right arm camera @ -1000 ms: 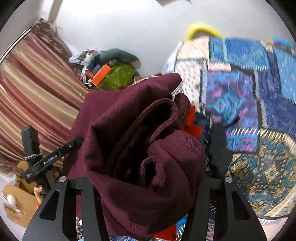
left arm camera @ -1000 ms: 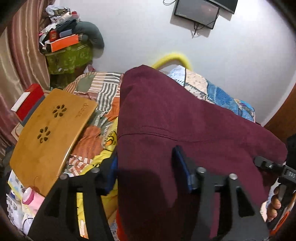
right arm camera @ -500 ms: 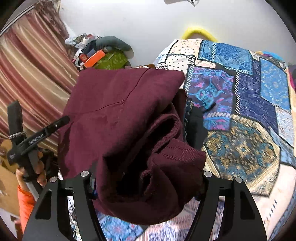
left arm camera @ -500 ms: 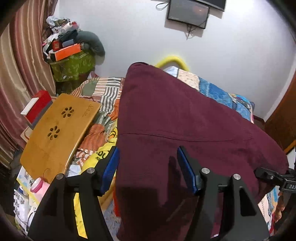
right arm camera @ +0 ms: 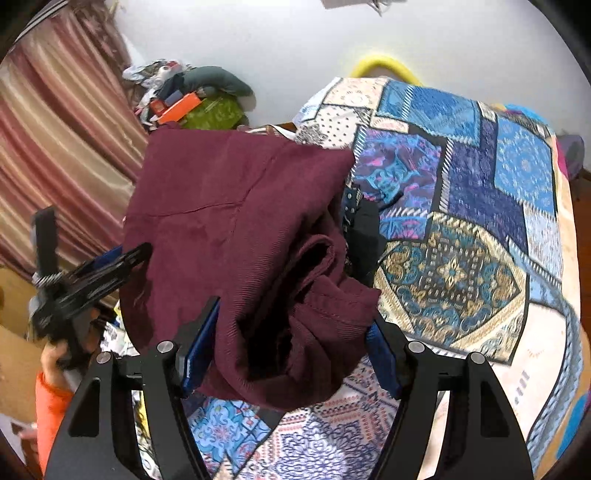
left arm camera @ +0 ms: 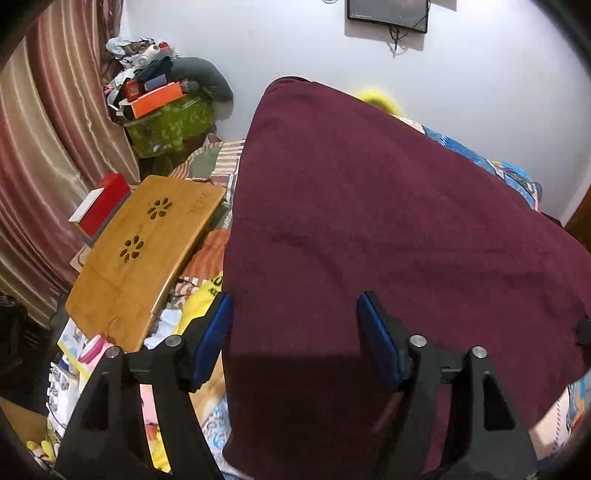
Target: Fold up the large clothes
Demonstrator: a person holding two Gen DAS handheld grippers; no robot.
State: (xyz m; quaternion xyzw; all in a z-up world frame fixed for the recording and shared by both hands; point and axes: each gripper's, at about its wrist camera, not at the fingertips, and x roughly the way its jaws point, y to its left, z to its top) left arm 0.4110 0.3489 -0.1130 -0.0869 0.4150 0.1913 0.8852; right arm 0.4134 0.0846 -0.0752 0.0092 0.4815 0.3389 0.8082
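Note:
A large maroon garment [left arm camera: 388, 236] hangs stretched between my two grippers above the bed. My left gripper [left arm camera: 295, 339] has its blue pads wide apart, with the cloth's left edge lying between them. My right gripper [right arm camera: 291, 347] also stands wide, with a bunched, folded end of the maroon garment [right arm camera: 258, 236] filling the gap between its pads. The left gripper [right arm camera: 88, 280] shows at the left of the right wrist view, at the cloth's other end. Whether either gripper pinches the cloth is hidden.
A blue patchwork bedspread [right arm camera: 461, 192] covers the bed on the right. A wooden lap table [left arm camera: 147, 254] lies left of the bed, with a red box [left arm camera: 99, 206] and a cluttered green stand [left arm camera: 170, 122] by the striped curtain [left arm camera: 44, 147]. A screen [left arm camera: 388, 14] hangs on the wall.
Both grippers have risen and the garment has been pulled out flatter and wider. The bunched end in the right gripper has loosened, and more of the bedspread shows.

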